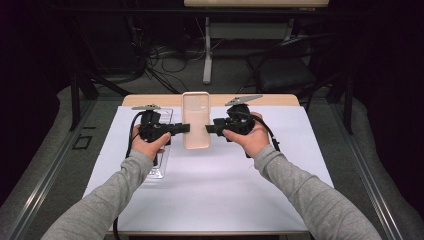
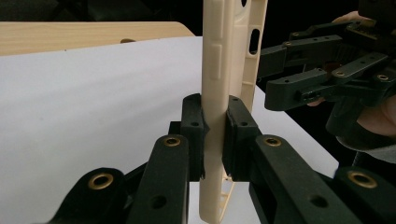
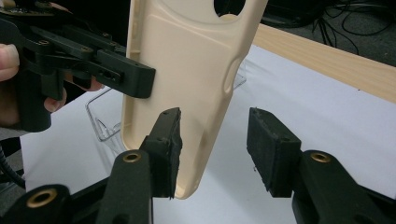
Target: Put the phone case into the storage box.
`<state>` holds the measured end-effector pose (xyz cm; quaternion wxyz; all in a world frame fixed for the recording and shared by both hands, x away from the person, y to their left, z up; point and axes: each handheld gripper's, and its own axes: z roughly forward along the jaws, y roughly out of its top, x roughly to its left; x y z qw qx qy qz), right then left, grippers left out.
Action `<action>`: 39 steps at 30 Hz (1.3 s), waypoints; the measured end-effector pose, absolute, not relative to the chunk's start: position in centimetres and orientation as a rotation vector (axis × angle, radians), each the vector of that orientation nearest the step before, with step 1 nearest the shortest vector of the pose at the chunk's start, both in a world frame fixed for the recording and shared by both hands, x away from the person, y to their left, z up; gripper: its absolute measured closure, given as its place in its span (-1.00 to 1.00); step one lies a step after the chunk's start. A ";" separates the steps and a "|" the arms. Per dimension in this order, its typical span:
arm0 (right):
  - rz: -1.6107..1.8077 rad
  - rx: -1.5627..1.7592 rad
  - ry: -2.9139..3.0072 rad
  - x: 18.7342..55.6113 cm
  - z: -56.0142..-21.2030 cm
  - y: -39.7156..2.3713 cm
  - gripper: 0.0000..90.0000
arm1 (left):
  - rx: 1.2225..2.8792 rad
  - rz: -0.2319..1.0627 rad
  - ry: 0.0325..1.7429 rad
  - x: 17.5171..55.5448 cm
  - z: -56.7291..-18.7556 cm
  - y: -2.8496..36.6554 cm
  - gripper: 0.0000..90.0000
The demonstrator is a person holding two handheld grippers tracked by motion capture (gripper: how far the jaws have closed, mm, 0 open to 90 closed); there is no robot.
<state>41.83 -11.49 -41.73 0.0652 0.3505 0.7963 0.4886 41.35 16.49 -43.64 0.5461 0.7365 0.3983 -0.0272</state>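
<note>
High view: I see the phone case (image 1: 195,120), cream-coloured, held off the white sheet (image 1: 215,185) between both tools at mid-table.
Left gripper (image 2: 215,135): pads pinch one long edge of the case; case stands upright in the left gripper view.
Right gripper (image 3: 215,149): jaws spread, one pad beside the case's other edge, the far pad clear of it; no grip that I can see.
Clear tray (image 1: 161,150): on the sheet under my left hand (image 1: 147,145).
</note>
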 end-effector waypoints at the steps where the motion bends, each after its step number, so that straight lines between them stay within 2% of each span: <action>1: 1.476 1.060 2.405 41.8 -41.8 -11.5 0.21 | 1.746 -0.064 0.944 41.3 -43.6 16.5 0.80; 14: 1.557 1.169 2.393 42.2 -42.7 -11.9 0.26 | 1.744 -0.075 0.942 41.4 -43.8 16.2 0.80; 39: 1.546 1.165 2.404 42.3 -42.9 -11.9 0.64 | 1.766 -0.094 0.927 41.2 -44.0 15.4 0.80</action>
